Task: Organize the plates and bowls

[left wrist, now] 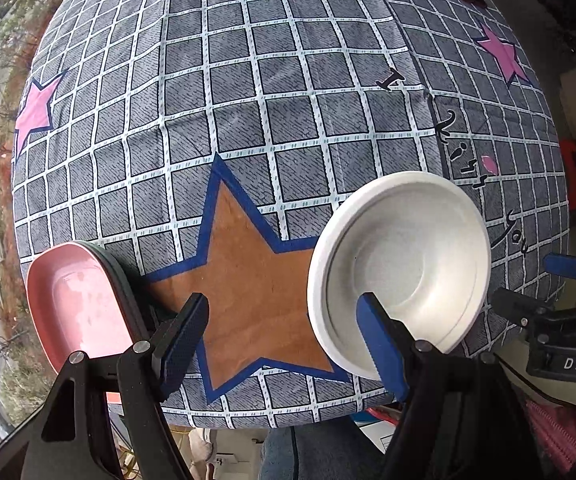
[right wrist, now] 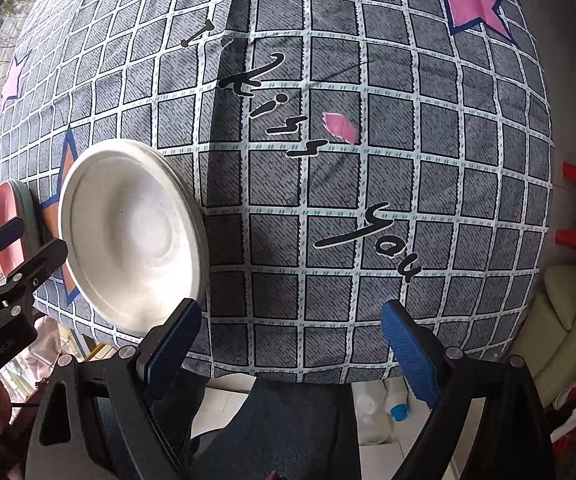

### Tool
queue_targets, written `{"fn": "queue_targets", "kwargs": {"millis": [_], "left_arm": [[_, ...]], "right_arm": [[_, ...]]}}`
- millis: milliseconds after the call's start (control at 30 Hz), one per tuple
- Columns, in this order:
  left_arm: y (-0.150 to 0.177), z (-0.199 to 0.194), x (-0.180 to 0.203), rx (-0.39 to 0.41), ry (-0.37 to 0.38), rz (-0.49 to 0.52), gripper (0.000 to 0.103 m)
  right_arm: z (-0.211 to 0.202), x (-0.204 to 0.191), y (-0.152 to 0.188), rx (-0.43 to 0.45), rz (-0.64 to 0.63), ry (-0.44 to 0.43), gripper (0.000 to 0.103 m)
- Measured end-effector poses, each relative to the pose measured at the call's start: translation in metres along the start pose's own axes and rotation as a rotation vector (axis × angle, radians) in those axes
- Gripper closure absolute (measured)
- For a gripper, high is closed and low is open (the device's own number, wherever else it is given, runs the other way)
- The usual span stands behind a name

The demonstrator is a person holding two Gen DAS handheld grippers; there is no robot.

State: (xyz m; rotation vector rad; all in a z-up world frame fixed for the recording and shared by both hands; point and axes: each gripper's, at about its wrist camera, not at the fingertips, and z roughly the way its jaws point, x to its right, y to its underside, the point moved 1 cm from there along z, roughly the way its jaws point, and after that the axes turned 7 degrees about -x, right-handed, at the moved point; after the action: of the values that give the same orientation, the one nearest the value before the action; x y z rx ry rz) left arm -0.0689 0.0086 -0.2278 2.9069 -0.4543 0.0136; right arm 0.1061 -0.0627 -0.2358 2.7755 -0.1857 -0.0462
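So, starting at the left edge, we have the pink plate (left wrist: 76,300) lying near the table's near-left corner, stacked on a darker dish (left wrist: 122,280) whose rim shows along its right side. Just right of it our left gripper (left wrist: 284,344) hovers over the orange star (left wrist: 248,292) printed on the checked tablecloth (left wrist: 288,100), its jaws spread wide and holding nothing. One blue pad sits in front of the white bowl (left wrist: 404,256); we cannot tell whether it touches the rim or merely overlaps it in view.

That white bowl rests close to the near edge, between our two tools. From the right wrist view its rim looks layered, so it may be more than one bowl (right wrist: 132,236) nested, though we cannot be sure.

Further right, our right gripper (right wrist: 292,344) hangs over bare cloth, also fully open and empty, with the bowl just to its left.

Our judgement is that sorting has barely begun, since the pink and white pieces sit well apart. The risks come from position: both stacks lie near the table's edge, so a clumsy nudge could push one off. A pinch on the thin, smooth rim could slip, and if bowls are nested, lifting one might drag another along. The loose cloth could also bunch under a sliding dish.
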Motion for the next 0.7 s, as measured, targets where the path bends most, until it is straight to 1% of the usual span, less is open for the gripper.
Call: {"fn": "queue_targets", "kwargs": {"millis": [167,300,433,700], "left_arm": [[0.002,0.014,0.005,-0.022,-0.005,-0.009,0.024],[0.006,0.017,0.012,-0.029,-0.009,-0.009,0.024],[0.006,0.018,0.012,-0.028,-0.009,-0.021,0.024],[-0.007,0.023,0.003,-0.036,-0.013,-0.027,0.024]], "right_arm": [[0.014,-0.013,0.001,-0.006,-0.023,0.000,0.011],[0.023,-0.020,0.002,-0.016,-0.031,0.004,0.011],[0.026,-0.020,-0.001,-0.007,-0.024,0.005,0.011],[0.023,-0.013,-0.003,0.003,-0.013,-0.016,0.011]]}}
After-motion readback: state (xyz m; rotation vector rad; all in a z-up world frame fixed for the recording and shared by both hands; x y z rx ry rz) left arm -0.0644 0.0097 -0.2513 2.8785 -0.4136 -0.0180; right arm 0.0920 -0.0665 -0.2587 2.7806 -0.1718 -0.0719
